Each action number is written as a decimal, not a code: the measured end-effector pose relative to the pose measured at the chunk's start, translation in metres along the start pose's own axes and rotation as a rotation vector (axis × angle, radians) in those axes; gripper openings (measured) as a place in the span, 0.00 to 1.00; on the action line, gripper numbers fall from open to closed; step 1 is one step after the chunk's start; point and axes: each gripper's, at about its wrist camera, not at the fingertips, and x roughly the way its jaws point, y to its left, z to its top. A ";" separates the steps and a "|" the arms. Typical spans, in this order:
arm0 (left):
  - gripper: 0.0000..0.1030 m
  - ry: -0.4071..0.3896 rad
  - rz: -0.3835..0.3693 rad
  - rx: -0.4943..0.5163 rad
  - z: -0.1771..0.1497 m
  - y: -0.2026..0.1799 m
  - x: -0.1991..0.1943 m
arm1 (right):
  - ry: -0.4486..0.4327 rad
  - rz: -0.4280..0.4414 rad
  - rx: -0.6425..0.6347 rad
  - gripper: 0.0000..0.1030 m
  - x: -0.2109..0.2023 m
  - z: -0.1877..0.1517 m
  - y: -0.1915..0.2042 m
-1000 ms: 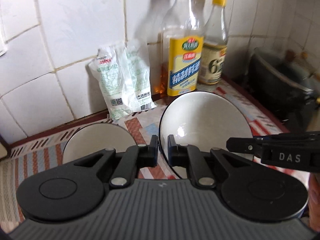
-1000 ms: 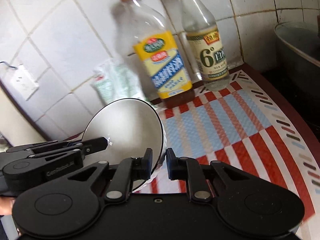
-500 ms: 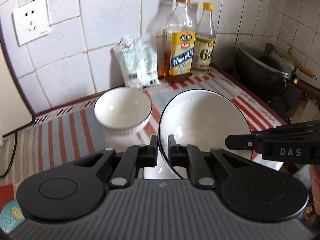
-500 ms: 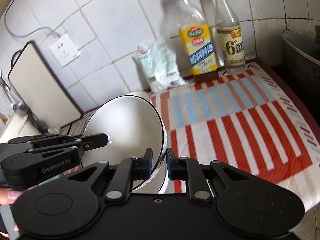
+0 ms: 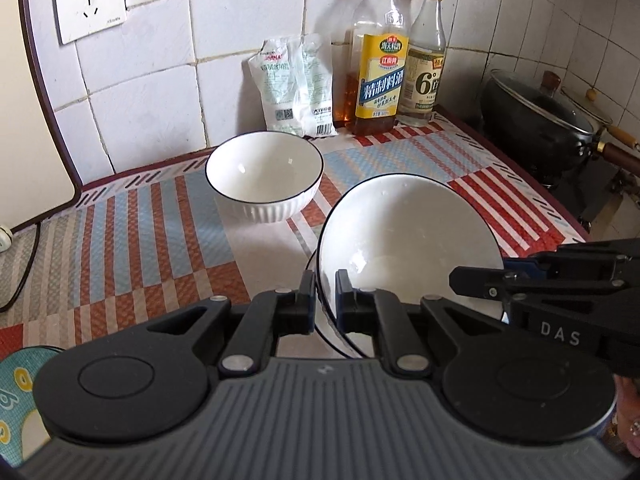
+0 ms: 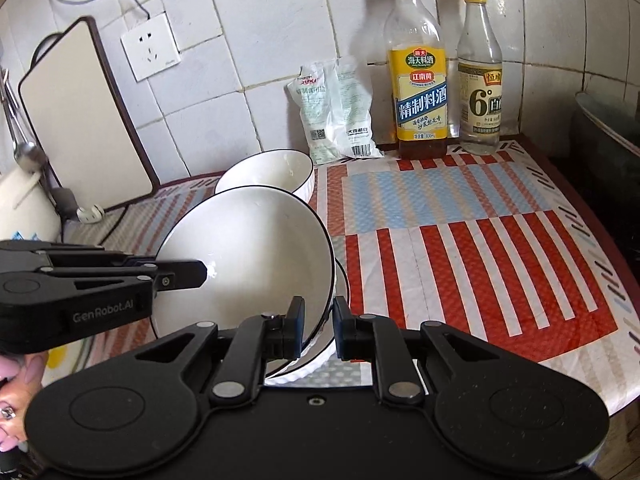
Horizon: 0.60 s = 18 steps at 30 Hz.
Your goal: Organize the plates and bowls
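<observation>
While both the left gripper (image 5: 324, 300) and the right gripper (image 6: 319, 328) have their fingers pinching opposite rims of the tilted white bowl (image 6: 248, 256), it hangs just over another bowl (image 6: 320, 360) on the tabletop (image 6: 480, 240). Level it, centre it, lower slowly, then release both sides together so it nests.
</observation>
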 end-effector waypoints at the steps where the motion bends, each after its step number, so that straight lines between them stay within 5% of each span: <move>1: 0.08 0.004 -0.001 -0.002 0.000 0.000 0.002 | -0.003 -0.009 -0.008 0.18 0.001 0.000 0.001; 10: 0.09 0.012 0.026 0.018 -0.005 -0.001 0.016 | -0.015 -0.050 -0.067 0.21 0.013 -0.003 0.006; 18: 0.28 -0.032 -0.012 0.009 0.008 0.009 0.001 | -0.109 -0.056 -0.176 0.33 0.000 -0.001 0.020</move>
